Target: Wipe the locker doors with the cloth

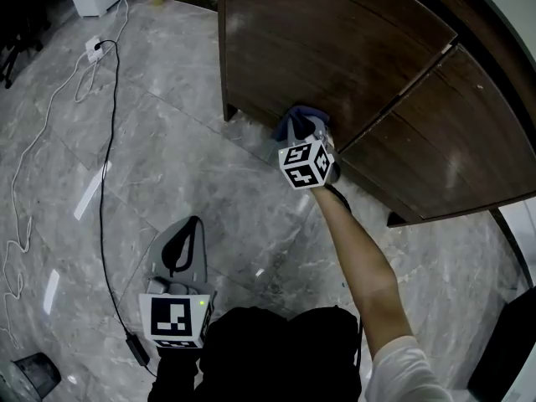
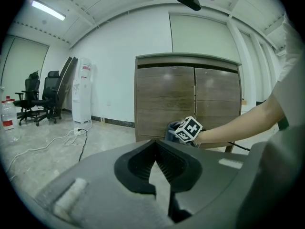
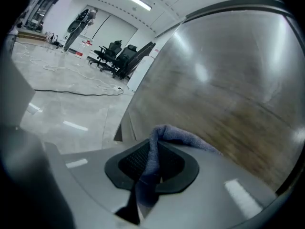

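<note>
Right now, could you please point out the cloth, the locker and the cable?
cloth [image 3: 165, 130], right gripper view, bunched top fold.
locker [image 1: 335, 48], head view, left door face.
cable [image 1: 101, 224], head view, straight stretch on floor.

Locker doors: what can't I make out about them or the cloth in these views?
- Head view: cloth mostly hidden behind the right hand-held gripper; contact with the locker door unclear.
- Right gripper view: locker door blurred; dust or streaks unreadable.
- Head view: top of the locker cut off by the upper edge.

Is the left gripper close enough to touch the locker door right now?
Probably not. The left gripper sits low near the person's body, with a stretch of floor between it and the locker door. Nothing blocks the way, though.
</note>
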The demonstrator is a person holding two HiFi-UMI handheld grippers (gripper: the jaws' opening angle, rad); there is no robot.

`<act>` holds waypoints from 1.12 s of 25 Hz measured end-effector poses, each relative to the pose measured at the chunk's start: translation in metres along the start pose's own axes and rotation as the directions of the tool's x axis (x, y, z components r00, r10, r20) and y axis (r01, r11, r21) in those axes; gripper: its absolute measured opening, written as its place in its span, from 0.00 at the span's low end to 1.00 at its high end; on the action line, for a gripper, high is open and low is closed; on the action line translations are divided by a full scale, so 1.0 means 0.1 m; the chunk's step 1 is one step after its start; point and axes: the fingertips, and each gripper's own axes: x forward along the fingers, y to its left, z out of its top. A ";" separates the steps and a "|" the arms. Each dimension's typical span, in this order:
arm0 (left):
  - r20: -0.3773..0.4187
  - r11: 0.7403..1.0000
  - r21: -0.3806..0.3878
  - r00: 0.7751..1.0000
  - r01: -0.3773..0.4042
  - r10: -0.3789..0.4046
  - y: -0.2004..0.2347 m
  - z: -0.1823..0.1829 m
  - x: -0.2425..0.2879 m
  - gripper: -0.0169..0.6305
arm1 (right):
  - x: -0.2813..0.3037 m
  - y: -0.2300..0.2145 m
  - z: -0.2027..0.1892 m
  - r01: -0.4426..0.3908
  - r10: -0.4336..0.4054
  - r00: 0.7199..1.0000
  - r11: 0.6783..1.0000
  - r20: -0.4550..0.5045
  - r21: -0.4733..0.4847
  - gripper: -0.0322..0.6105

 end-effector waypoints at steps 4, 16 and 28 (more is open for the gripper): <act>-0.017 1.000 0.015 1.000 -0.006 0.006 0.04 -0.05 0.03 0.03 | 0.00 0.02 0.02 -0.022 0.023 1.000 1.000 -0.018 0.009 0.13; 0.054 1.000 0.018 0.998 0.012 -0.013 -0.11 0.36 0.06 0.03 | -0.94 -1.27 2.09 0.127 -0.128 0.945 0.992 0.301 0.023 0.13; 0.058 0.999 0.006 0.998 -0.035 0.034 0.16 0.40 -0.07 0.03 | -1.25 -1.74 3.08 0.204 -0.237 0.880 0.971 0.412 0.123 0.13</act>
